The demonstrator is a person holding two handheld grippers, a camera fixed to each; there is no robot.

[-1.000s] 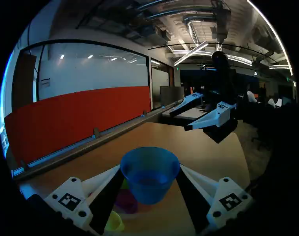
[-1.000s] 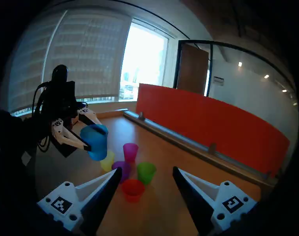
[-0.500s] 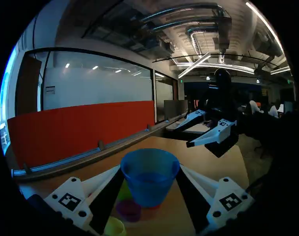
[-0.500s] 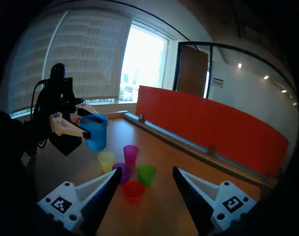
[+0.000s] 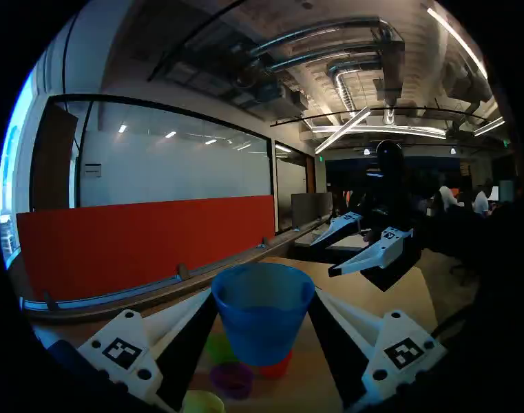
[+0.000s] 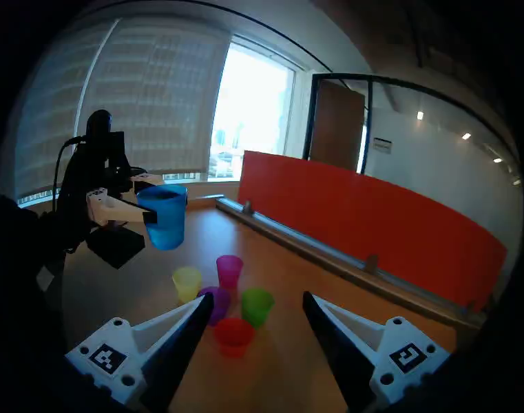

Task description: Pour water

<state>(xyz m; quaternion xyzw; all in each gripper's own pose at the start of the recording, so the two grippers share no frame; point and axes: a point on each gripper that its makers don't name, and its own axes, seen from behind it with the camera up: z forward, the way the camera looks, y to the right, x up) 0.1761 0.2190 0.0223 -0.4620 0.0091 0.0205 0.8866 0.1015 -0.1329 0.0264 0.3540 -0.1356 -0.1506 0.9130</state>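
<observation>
My left gripper (image 5: 262, 329) is shut on a blue plastic cup (image 5: 263, 311) with water in it, held upright well above the wooden table (image 6: 275, 372). In the right gripper view that same blue cup (image 6: 162, 217) hangs in the far left gripper (image 6: 134, 199), above and left of a cluster of small cups: yellow (image 6: 186, 283), pink (image 6: 228, 269), purple (image 6: 215, 301), green (image 6: 256, 304) and red (image 6: 233, 335). My right gripper (image 6: 258, 323) is open with nothing between its fingers, just behind the red cup. It appears in the left gripper view as the far gripper (image 5: 344, 248).
A long orange partition (image 6: 372, 213) with a metal rail runs along the table's far edge. Bright windows with blinds (image 6: 255, 110) lie behind. In the left gripper view, purple (image 5: 232, 378), red (image 5: 275, 365) and yellow (image 5: 203, 402) cups sit below the held cup.
The left gripper has lifted the blue cup higher and levelled it, away from the cluster of cups. The right gripper has stayed still and open.
</observation>
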